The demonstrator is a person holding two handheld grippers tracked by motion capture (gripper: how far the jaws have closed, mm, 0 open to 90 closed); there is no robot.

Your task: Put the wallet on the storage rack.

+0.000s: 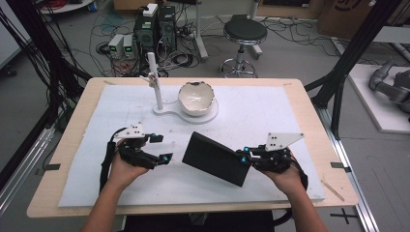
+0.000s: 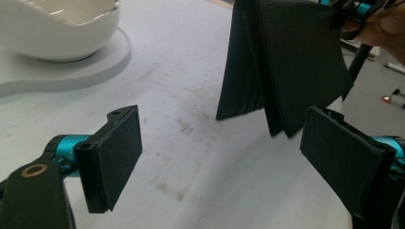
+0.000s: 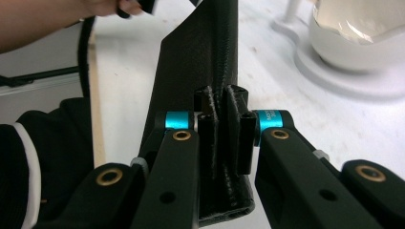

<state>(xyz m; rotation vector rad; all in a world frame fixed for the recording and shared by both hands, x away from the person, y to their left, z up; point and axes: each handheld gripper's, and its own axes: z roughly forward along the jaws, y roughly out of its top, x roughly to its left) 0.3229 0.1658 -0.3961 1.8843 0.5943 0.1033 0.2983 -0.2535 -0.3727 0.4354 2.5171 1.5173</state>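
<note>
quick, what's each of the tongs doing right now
Left tongs: open, holding nothing.
Right tongs: closed on the black folder, lifted off the table.

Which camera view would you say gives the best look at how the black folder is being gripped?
The right gripper view: the right gripper has both pads pinched on the black folder at its edge. The high view shows the folder lifted at that end, its grip small. The left gripper view shows its hanging flaps, the left gripper open nearby.

The folder (image 1: 216, 158) hangs between both grippers, bowl (image 1: 196, 98) behind (on its stand (image 1: 167, 112)).
</note>
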